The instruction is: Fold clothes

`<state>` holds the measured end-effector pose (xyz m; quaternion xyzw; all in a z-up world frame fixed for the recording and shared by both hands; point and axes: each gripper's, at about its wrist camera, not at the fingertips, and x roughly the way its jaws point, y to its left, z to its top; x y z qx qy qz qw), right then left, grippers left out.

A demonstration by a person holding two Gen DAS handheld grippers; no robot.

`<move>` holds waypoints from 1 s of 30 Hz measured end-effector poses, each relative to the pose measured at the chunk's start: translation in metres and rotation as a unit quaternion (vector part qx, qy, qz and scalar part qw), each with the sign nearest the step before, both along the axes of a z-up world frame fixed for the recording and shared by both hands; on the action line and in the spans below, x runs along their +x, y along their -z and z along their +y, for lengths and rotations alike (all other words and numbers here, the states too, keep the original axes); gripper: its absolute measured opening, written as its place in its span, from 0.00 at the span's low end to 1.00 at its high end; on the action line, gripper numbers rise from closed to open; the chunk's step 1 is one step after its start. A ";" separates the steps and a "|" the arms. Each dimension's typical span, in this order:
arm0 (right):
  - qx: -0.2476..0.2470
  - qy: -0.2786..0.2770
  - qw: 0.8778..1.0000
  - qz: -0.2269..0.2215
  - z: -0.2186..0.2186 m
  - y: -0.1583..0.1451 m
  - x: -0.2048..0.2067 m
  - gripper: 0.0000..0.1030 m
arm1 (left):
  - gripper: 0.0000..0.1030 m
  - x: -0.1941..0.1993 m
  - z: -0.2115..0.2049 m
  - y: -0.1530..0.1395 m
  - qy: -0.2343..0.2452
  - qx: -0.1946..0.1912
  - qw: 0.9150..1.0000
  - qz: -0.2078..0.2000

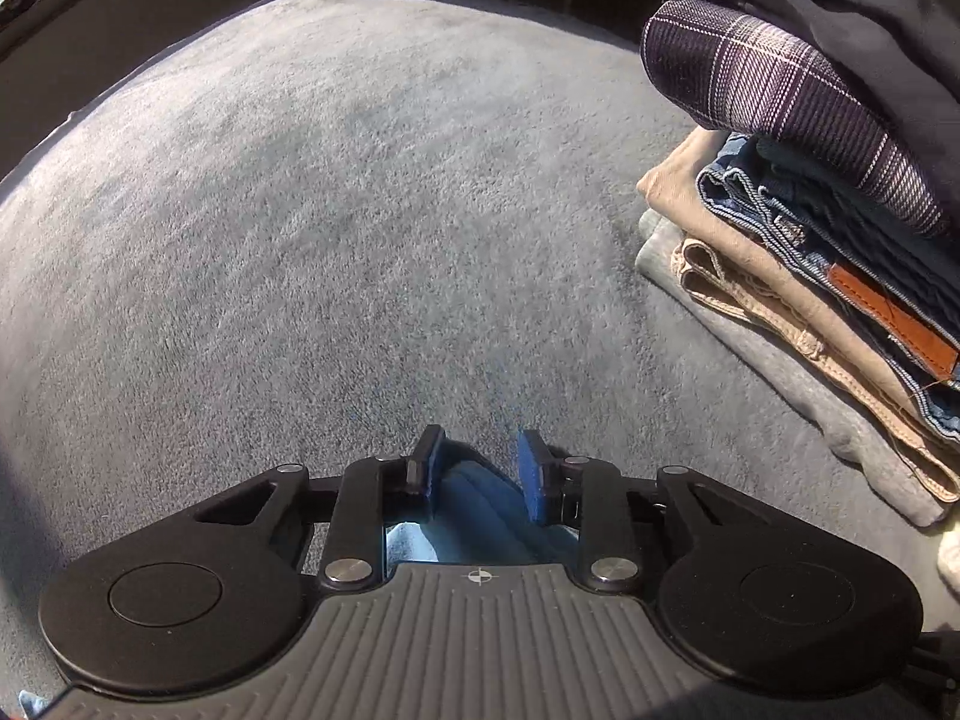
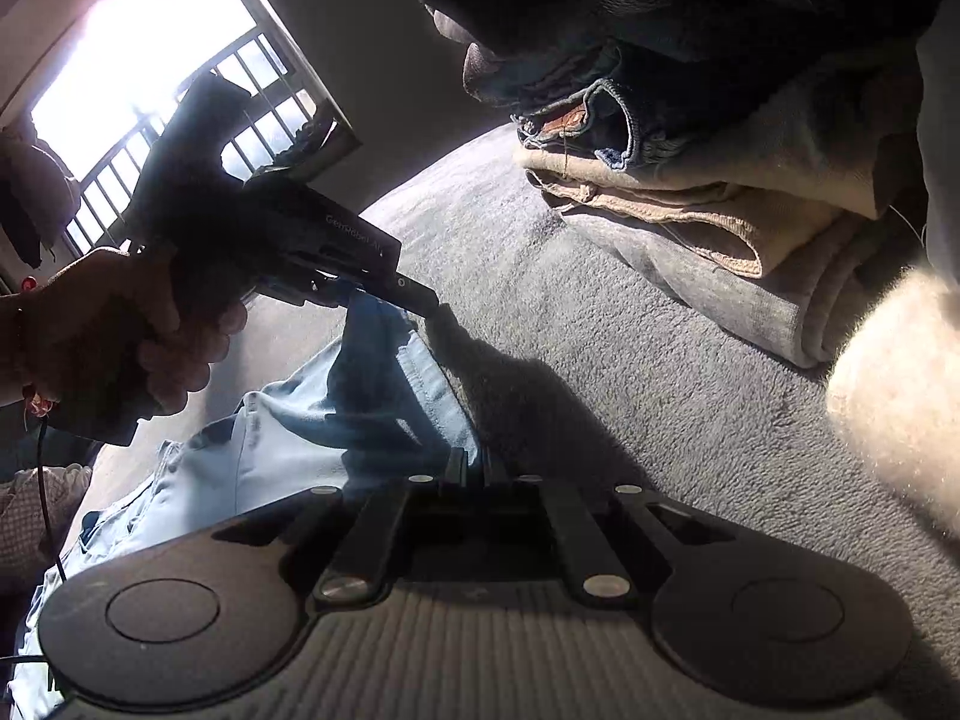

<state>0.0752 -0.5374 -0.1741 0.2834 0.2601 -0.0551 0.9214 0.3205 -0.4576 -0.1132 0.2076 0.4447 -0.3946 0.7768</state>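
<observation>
Light blue jeans (image 2: 288,444) hang in a lifted fold over the grey plush surface (image 2: 660,420). My right gripper (image 2: 474,468) has its fingers pressed close together on the jeans' near edge. A hand (image 2: 120,330) holds my left gripper (image 2: 435,309) further back, its tip pinching another part of the same jeans. In the left wrist view, the left gripper (image 1: 480,462) has a thick fold of blue denim (image 1: 474,504) between its blue pads (image 1: 531,468), just above the grey surface (image 1: 300,240).
A stack of folded clothes (image 1: 810,240) stands on the right: grey, tan, denim, plaid and dark pieces; it also shows as the stack (image 2: 690,180). A cream fuzzy item (image 2: 900,390) lies at right. A barred window (image 2: 150,60) is behind.
</observation>
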 end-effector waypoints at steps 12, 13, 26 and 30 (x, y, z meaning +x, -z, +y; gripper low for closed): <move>-0.012 0.004 1.000 -0.003 0.002 0.002 0.004 0.04 | 0.01 -0.014 0.006 0.011 -0.001 -0.060 0.994 -0.095; -0.013 0.004 1.000 -0.002 0.002 0.002 0.004 0.04 | 0.01 -0.012 0.004 0.019 -0.006 -0.045 0.994 -0.097; -0.021 0.004 1.000 0.006 0.004 0.002 0.007 0.04 | 0.31 0.022 0.053 -0.034 -0.203 -0.112 0.965 -0.120; 0.004 -0.001 1.000 0.009 -0.004 0.000 0.009 0.05 | 0.35 0.032 0.126 -0.071 -0.281 -0.137 0.947 -0.079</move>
